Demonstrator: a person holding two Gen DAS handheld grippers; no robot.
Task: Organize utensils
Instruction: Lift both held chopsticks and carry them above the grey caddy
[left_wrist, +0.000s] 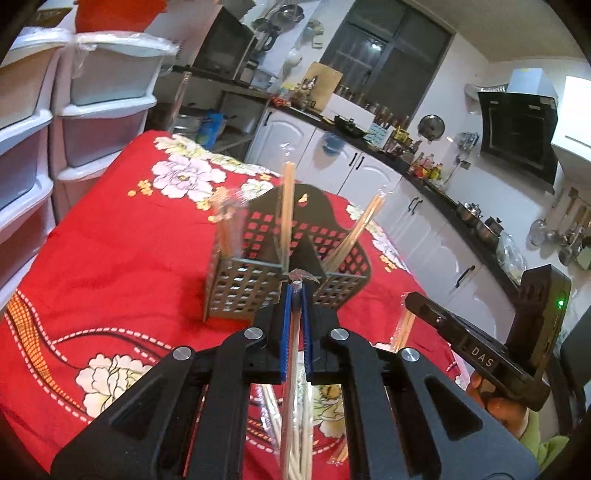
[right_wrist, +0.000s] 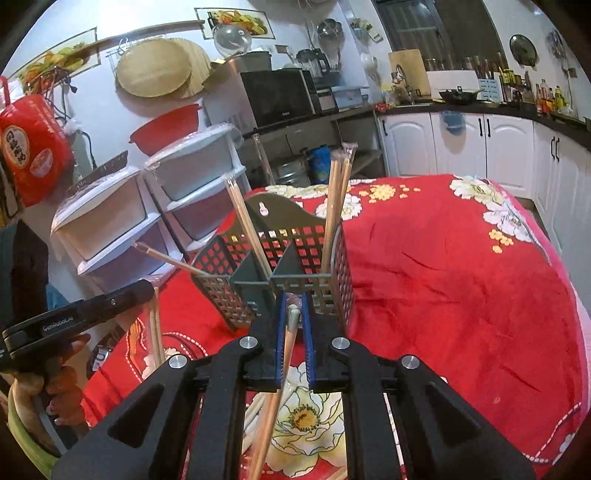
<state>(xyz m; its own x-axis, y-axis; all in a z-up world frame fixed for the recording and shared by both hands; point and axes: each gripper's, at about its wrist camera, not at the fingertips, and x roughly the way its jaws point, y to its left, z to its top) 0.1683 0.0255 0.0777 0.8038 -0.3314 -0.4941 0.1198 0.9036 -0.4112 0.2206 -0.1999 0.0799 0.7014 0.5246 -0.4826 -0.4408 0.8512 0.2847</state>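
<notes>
A dark perforated utensil caddy (left_wrist: 284, 266) stands on a desk draped in a red floral cloth (left_wrist: 110, 251), its inner dividers splitting it into compartments. Several pairs of wooden chopsticks in clear plastic sleeves already lean inside it: one pair (left_wrist: 287, 206) rises nearly upright near the middle divider, another (left_wrist: 360, 232) tilts out toward the kitchen cabinets, and a third (left_wrist: 227, 225) stands in the compartment nearest the drawers.

Just in front of the caddy, the left gripper (left_wrist: 295, 291) has its blue-padded fingers clamped together on a sleeved pair of chopsticks (left_wrist: 293, 387), whose crimped plastic tip pokes out past the fingertips while the sticks run back beneath the tool. The right gripper (right_wrist: 294, 306) is likewise closed on its own wrapped chopsticks (right_wrist: 275, 398), gripped near one end and trailing down toward the cloth. Each tool shows in the other's view, held by a hand (right_wrist: 59, 373) off to the side.

White stacked plastic drawers (right_wrist: 122, 221) stand beside the desk; white kitchen cabinets (right_wrist: 461, 144) and a crowded dark countertop line the wall beyond.
</notes>
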